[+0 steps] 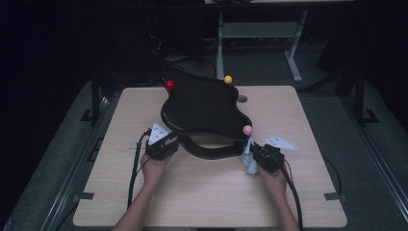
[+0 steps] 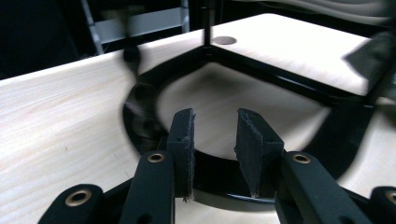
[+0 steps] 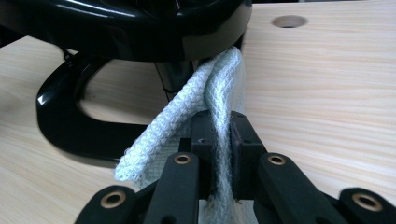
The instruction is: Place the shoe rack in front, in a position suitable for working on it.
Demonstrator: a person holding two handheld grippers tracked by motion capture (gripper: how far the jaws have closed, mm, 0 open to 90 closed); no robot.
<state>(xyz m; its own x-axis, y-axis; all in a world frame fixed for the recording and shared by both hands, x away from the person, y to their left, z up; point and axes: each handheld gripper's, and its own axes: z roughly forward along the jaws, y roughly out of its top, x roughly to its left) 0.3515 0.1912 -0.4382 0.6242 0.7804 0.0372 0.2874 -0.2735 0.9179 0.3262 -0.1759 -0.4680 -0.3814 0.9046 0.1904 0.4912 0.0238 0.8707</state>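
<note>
Black jaws of the right gripper [image 3: 221,133] are clamped on a pale waffle-weave cloth [image 3: 187,126], which runs up from between the pads to the glossy underside of a black stand [image 1: 202,110] directly ahead. Left gripper [image 2: 215,135]: jaws parted, nothing between the pads; the stand's curved base ring lies just beyond and below them. From the high view, the stand sits on a wooden table [image 1: 144,202] between both grippers, tilted, with red [image 1: 170,84], yellow [image 1: 228,79] and pink [image 1: 247,129] balls on its rim.
</note>
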